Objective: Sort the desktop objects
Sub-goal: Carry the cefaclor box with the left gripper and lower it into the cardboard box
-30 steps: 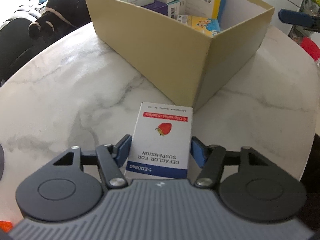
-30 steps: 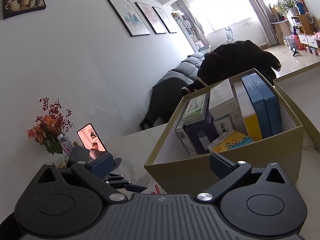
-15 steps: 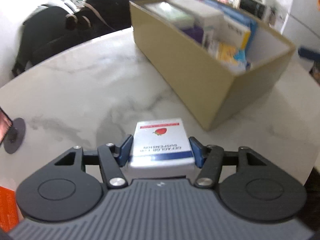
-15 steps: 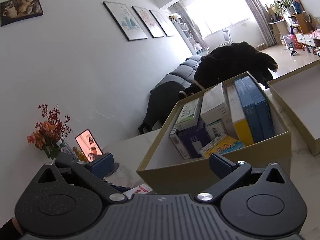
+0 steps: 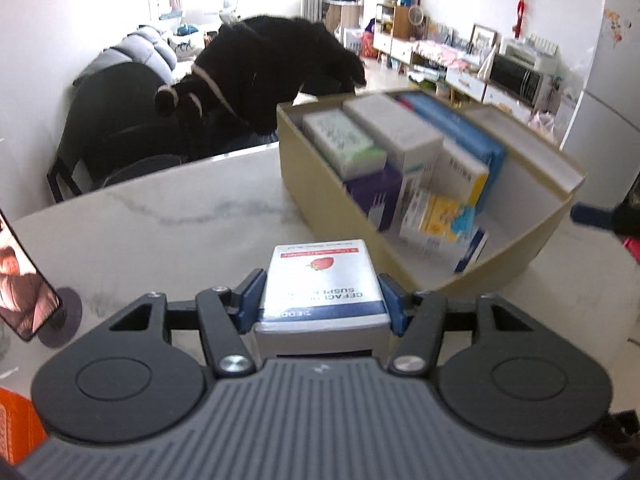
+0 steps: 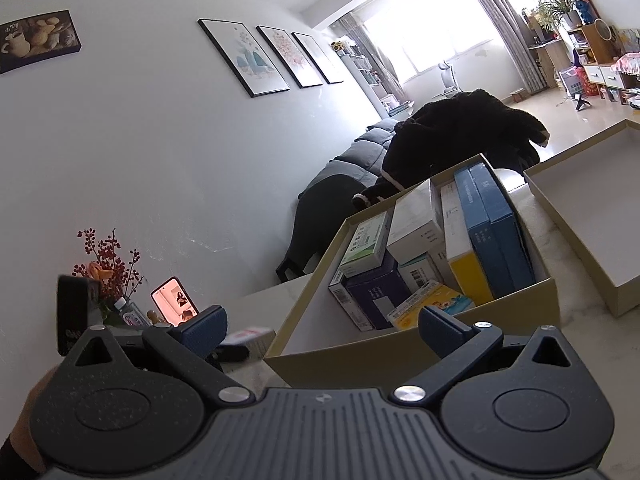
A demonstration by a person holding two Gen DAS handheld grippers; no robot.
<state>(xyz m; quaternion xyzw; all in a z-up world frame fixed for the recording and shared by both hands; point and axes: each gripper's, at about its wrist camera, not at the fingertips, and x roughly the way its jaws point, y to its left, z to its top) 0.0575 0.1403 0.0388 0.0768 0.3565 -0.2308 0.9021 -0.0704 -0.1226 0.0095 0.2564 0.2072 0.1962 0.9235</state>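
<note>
My left gripper (image 5: 322, 296) clamps the white medicine packet (image 5: 323, 280) at bottom centre of its view, clear of the table (image 5: 160, 216). I judge it should go flat into the bare corner of the cardboard box (image 5: 516, 240) at right. My right gripper (image 6: 320, 326) gapes, holding nothing. Only its view shows the spare lid (image 6: 592, 216) at far right.

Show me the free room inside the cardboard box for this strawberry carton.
The cardboard box has bare floor at its near end, between the near wall and the yellow carton. Beyond that, cartons stand packed. The strawberry carton sits in the left tongs.
</note>
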